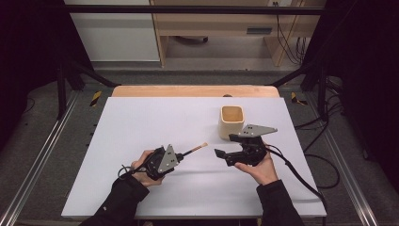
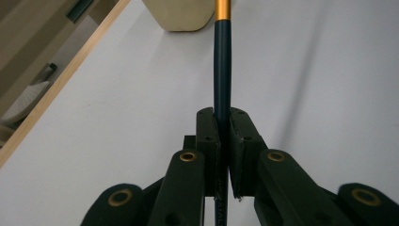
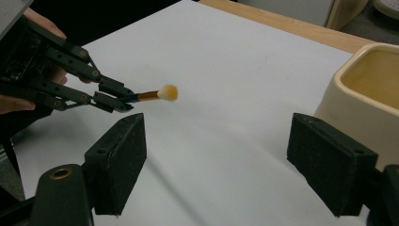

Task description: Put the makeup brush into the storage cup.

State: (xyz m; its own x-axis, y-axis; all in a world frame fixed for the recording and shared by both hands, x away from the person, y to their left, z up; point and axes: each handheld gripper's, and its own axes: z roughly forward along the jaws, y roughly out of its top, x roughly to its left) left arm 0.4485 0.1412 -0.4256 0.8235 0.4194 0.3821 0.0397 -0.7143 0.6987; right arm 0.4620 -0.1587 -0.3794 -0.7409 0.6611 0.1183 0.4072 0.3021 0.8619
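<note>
Right now the left gripper (image 1: pixel 181 158) is clenched on a slim brush (image 1: pixel 196 149), its two black pads pressed against the dark handle just behind the golden band, as the left gripper view shows with the brush (image 2: pixel 222 61) running straight up between the jaws. Held clear of the white table sheet (image 1: pixel 155 122), the brush points up and to the right in the high view, with its pale tuft at the far end aimed toward the cream cup (image 1: pixel 232 121). That cup stands upright on the right half of the sheet, square-mouthed with rounded corners, and its tan inside looks empty as far as the high view lets one see. The right gripper (image 1: pixel 226 146) hovers just in front of the cup, its jaws released and spread wide with nothing between them; in the right gripper view the cup (image 3: pixel 362 94) sits just beyond the right-hand pad, while the left gripper (image 3: pixel 127 101) and the brush (image 3: pixel 160 94) with its rounded tuft show farther off at the left.
</note>
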